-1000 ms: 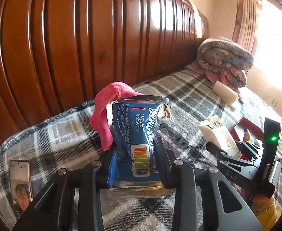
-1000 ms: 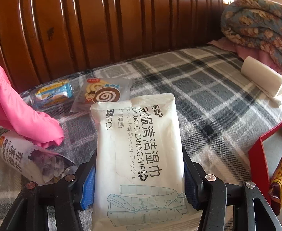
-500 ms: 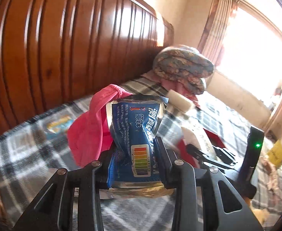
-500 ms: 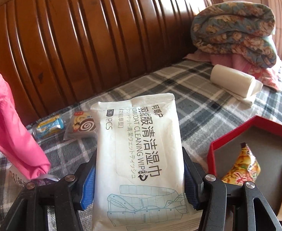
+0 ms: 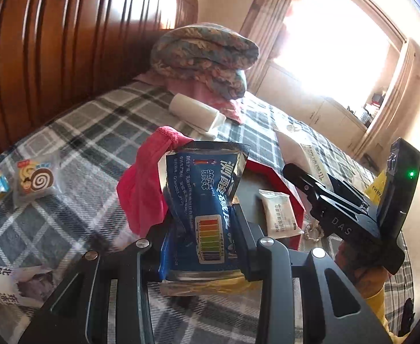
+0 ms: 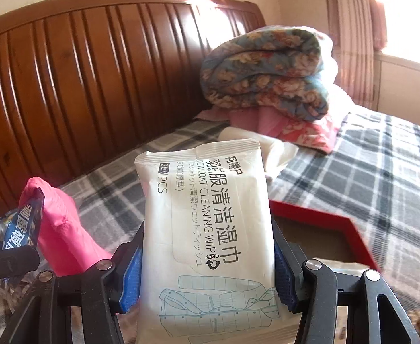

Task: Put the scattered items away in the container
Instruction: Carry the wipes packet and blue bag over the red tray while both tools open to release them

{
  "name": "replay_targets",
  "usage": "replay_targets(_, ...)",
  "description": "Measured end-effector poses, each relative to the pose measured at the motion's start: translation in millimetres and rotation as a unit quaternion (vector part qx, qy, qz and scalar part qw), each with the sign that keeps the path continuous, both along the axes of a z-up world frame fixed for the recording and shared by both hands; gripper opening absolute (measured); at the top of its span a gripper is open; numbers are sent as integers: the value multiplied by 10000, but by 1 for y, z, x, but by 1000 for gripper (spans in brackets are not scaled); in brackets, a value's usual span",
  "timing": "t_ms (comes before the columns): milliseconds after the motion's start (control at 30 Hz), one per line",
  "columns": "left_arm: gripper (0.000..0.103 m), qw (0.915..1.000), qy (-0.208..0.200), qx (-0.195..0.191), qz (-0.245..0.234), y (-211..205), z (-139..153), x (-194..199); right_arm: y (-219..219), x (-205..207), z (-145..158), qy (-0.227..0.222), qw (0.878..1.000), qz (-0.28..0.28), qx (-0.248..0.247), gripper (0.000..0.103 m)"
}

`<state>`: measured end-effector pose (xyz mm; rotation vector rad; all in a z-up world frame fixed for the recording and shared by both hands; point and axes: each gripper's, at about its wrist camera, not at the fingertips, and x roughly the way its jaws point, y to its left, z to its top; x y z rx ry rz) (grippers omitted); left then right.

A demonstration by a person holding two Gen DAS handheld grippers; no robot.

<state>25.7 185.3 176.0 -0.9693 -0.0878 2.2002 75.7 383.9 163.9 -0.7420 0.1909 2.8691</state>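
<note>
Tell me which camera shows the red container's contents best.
The left wrist view: the red container lies open there, with a white sachet inside. In the right wrist view the wipes pack in the right tongs hides most of it.

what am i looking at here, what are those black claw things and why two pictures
Those black claws are hand-held grippers, one in each of a person's hands, each with a camera looking along its fingers. So each picture is one gripper's view.

The left gripper is clamped on a blue packet and a pink cloth. The right gripper squeezes a white pack of wipes.

Below is a plaid bed cover with snack packets and a red tray, which already holds a small white packet.
</note>
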Motion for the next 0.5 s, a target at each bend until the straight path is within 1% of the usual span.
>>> replay_targets(67,39,9999,9,4,-121,18,0,-2,18,11,0,78,9995,-274,120,64)
replay_targets(100,39,9998,28,-19,-179,28,1,-3,28,18,-3,116,9989,-447,91,64)
replay_targets(233,40,9990,203,-71,-401,65,8,-4,71,30,-23,-147,9951,-927,-306,64)
replay_targets(333,41,9973,279,-59,-672,105,16,-3,92,37,-39,-142,9892,-1350,-562,64)
replay_targets(367,41,9970,314,-103,-694,118,19,-4,97,37,-44,-189,9875,-1434,-622,64)
replay_targets(433,41,9968,300,-115,-729,142,21,-7,103,31,-55,-368,9870,-1411,-675,64)
replay_targets(500,41,9961,166,-19,-872,160,23,-8,102,25,-66,-528,9871,-1427,-493,64)
